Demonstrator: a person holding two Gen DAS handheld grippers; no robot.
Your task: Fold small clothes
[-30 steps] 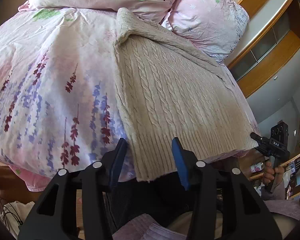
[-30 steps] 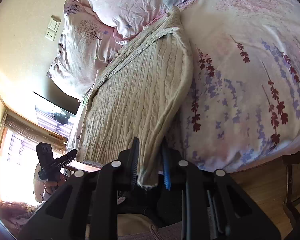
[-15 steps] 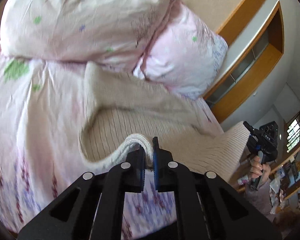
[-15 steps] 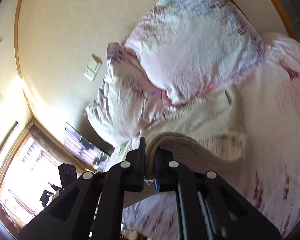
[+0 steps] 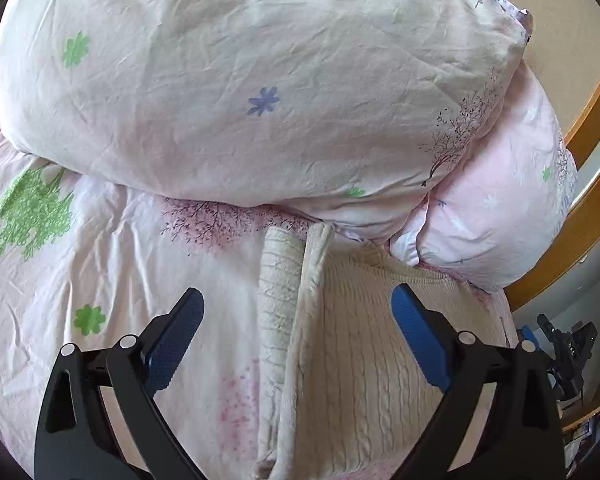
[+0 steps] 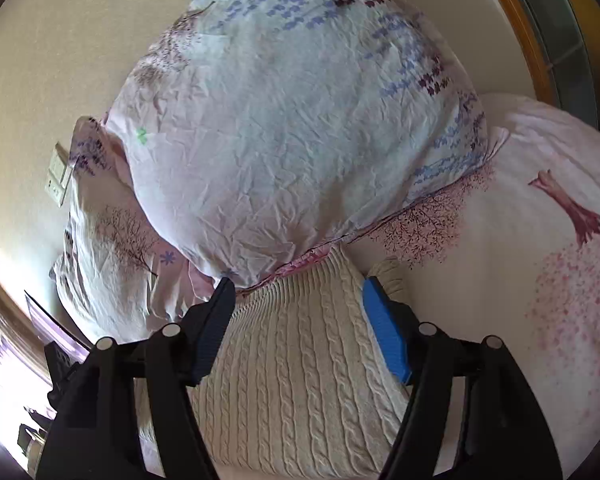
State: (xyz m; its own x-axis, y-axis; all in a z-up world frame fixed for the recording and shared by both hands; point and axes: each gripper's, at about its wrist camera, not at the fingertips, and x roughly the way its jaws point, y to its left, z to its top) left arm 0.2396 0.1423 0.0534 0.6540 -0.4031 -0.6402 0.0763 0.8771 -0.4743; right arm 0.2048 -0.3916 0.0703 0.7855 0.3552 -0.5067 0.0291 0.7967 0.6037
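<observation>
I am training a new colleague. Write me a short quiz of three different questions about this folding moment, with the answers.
1. True or false: the left tongs are shut on the cream cable-knit sweater.
2. Multiple choice: in the right wrist view, the top end of the sweater lies
A. against the lower edge of the big pillow
B. hanging off the bed
C. under a wooden chair
3. Fill in: in the left wrist view, the sweater's folded edge runs between the two blue ____ of the tongs.

Key: 1 false, they are open, as are the right tongs. 2 A. 3 pads.
</observation>
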